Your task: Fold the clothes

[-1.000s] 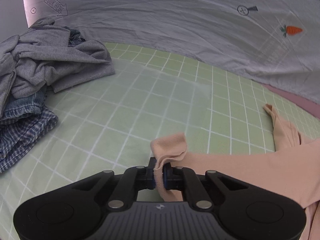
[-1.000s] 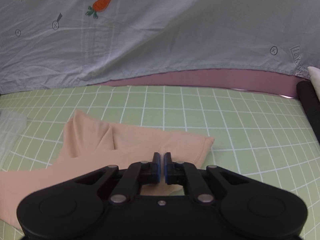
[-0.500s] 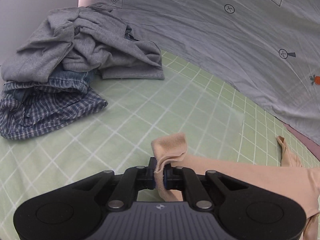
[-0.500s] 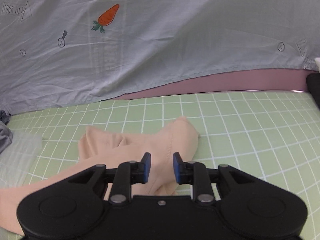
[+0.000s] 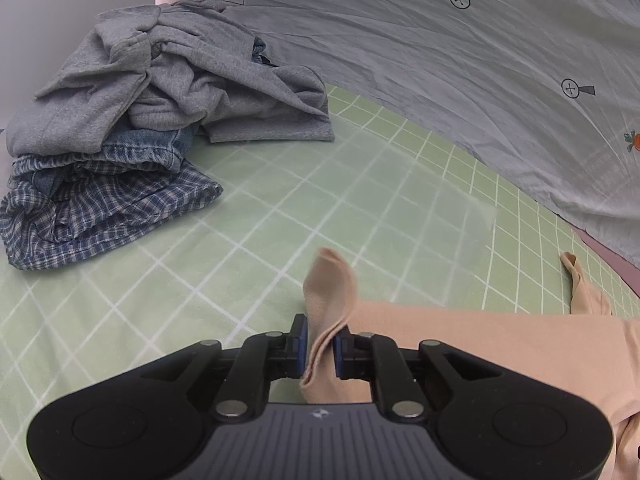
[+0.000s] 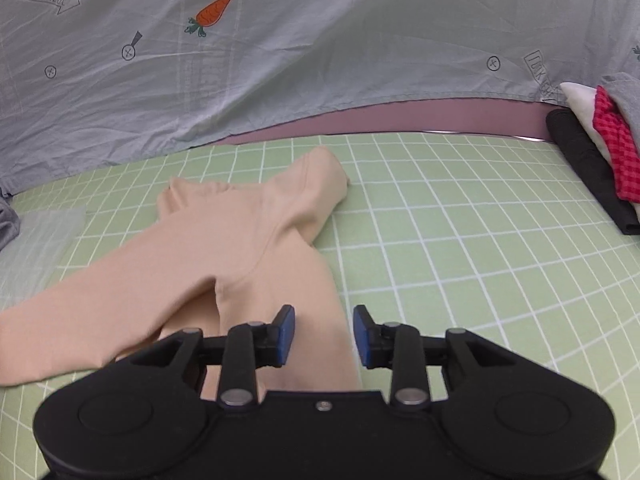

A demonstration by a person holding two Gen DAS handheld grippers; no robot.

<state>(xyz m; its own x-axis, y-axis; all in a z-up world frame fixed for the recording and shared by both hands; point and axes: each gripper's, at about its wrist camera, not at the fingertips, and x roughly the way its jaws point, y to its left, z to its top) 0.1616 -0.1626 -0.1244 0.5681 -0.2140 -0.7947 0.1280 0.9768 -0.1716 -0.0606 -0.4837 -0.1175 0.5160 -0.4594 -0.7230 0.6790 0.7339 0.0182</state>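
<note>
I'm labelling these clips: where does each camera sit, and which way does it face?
Left wrist: on the left tongs, looking down its opening fingers, a peach garment fold between them, toward a clothes pile.
Right wrist: on the right tongs, fingers opening over the garment, facing the grey sheet.
Shared: garment, green mat, sheet.

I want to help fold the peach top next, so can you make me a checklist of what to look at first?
1. Left claw letting go: not ok, it is opening but the peach top's sleeve cuff still stands between the pads.
2. Right claw free: ok, opening, pads either side of the cloth without pinching.
3. Peach top lying flat: not ok, bunched at the far end.
4. Green grid mat bare beside it: ok.
5. Pile of grey, denim and plaid clothes out of the way: ok.
</note>
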